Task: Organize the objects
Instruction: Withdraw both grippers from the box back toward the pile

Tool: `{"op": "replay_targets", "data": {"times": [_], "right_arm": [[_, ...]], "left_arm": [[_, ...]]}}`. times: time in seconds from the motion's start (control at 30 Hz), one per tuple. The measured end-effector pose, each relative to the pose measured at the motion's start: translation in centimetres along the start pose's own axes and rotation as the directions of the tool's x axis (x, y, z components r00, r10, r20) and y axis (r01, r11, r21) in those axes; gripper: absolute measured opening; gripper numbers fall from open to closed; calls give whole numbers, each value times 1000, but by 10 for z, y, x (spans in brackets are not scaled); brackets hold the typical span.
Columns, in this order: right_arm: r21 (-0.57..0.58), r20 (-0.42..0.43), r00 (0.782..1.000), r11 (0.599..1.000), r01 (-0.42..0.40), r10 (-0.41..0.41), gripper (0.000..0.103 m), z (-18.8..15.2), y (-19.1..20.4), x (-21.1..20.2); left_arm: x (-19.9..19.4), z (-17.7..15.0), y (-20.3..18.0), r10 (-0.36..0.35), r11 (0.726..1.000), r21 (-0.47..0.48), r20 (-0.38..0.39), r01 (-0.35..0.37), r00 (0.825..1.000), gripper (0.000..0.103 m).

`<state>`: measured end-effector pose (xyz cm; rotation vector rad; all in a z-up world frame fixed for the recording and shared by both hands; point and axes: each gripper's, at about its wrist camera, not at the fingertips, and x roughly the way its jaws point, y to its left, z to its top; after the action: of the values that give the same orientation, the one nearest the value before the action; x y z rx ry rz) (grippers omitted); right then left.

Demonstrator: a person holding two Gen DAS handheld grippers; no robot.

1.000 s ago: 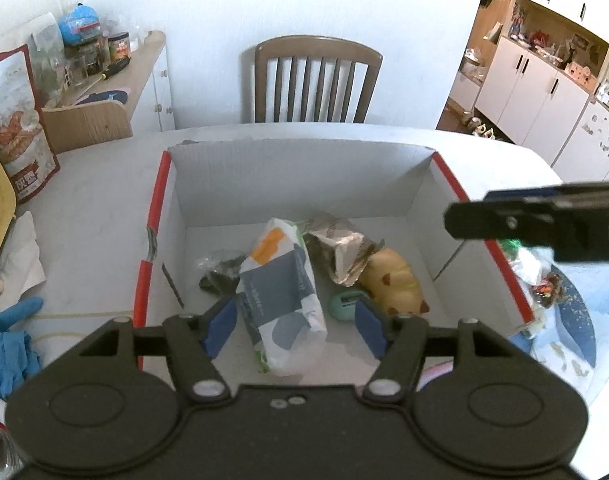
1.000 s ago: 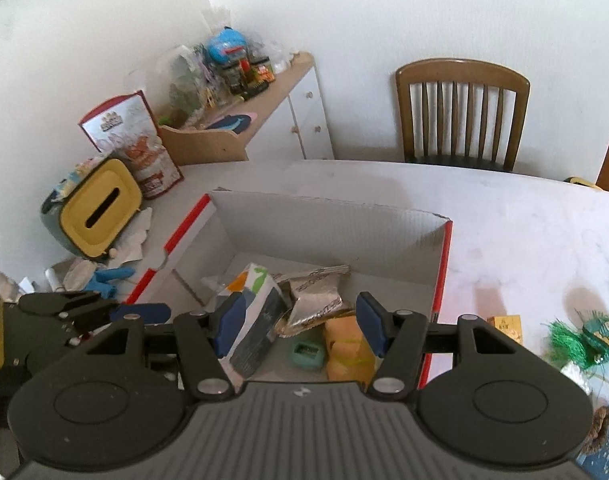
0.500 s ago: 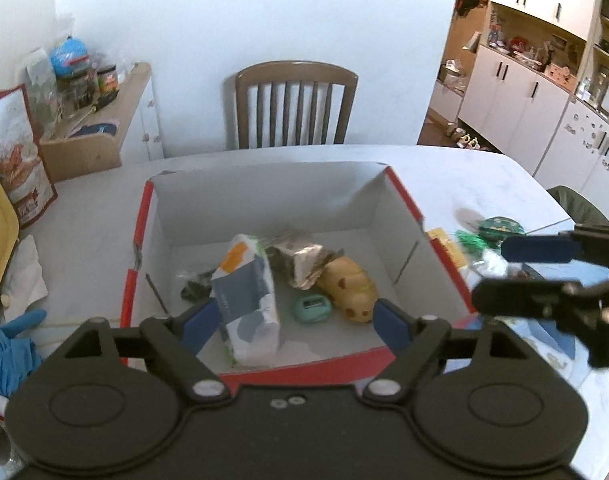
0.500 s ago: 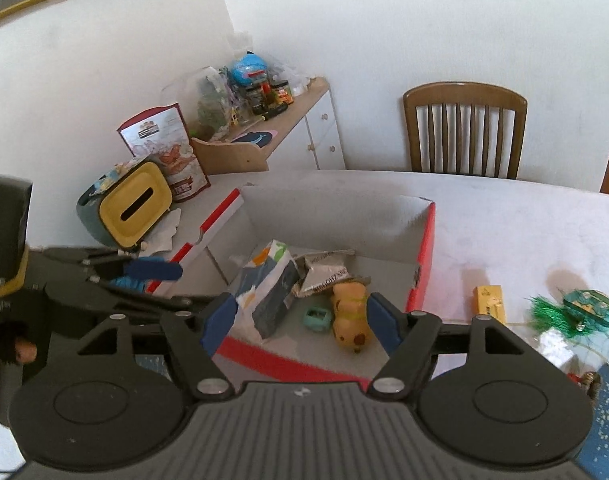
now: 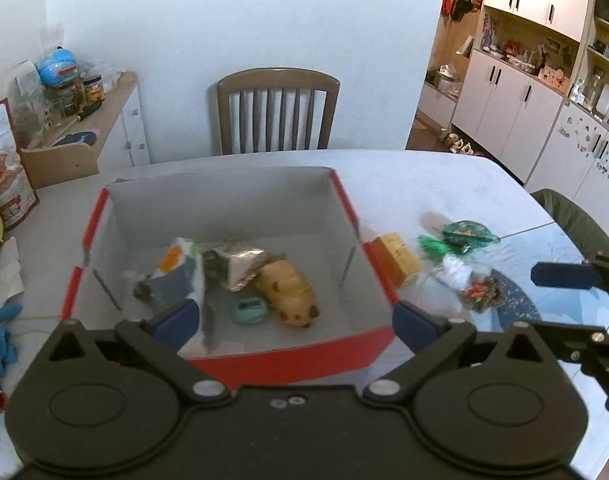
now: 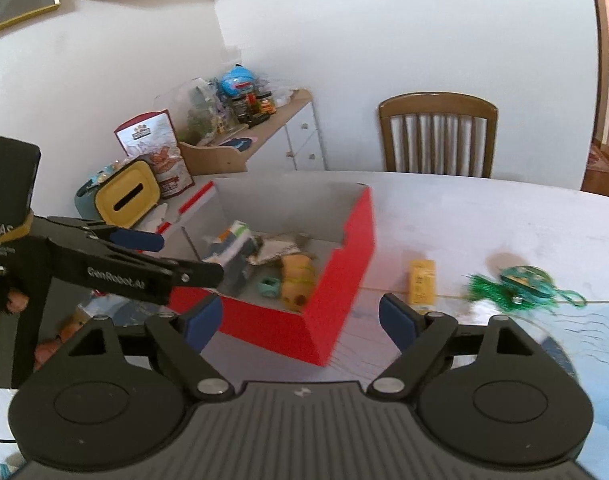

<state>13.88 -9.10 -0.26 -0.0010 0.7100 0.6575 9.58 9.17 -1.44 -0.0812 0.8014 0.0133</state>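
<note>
From the left wrist camera, the left gripper [image 5: 293, 320] hangs above the near red wall of the cardboard box [image 5: 346, 200], its blue-padded fingers spread wide with nothing between them. Inside the box lie a blue-and-white snack packet [image 5: 176, 266] with an orange patch, a crumpled foil wrapper [image 5: 240, 264], a small teal gadget [image 5: 249, 310] and a tan plush animal [image 5: 290, 294], the last two touching near the front. Outside the box's right wall, on the white table [image 5: 424, 176], a yellow carton [image 5: 398, 254] sits just beside the box, with a green tasselled ornament [image 5: 462, 236] and a clear bag of small bits [image 5: 470, 284] farther right. The right gripper's blue fingers [image 5: 562, 275] show at the right edge. A wooden chair [image 5: 276, 110] stands behind the table. From the right wrist camera, the right gripper [image 6: 300, 322] has its jaws wide apart and empty, poised over the box's near red corner [image 6: 336, 280]. The left gripper [image 6: 144, 258] reaches in from the left, over the box's left side, fingers parted. The yellow carton [image 6: 422, 282] and the green ornament [image 6: 520, 282] lie on the table right of the box, well apart from each other. A yellow tissue holder [image 6: 126, 200] stands beyond the box.
</note>
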Motion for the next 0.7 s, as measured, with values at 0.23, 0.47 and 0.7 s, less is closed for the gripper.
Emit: {"op": "replay_targets", "data": {"times": [0.23,0.47,0.7], "right_arm": [[26,-13,999,999,32,-32,86,-13,-46,-15],[51,-38,997,996,73,-71,86,-19,-95,-18],[47,-89,991,993,109,-104,86,-30,-136,-8]], "left_arm": [[14,6,-37,-8,1000,-6,-12,8,1000,103],[40,17,-74,32,999,-14,-20,-33,999,103],[70,36,-108,42,999,-25,-41,-43,998,103]]}}
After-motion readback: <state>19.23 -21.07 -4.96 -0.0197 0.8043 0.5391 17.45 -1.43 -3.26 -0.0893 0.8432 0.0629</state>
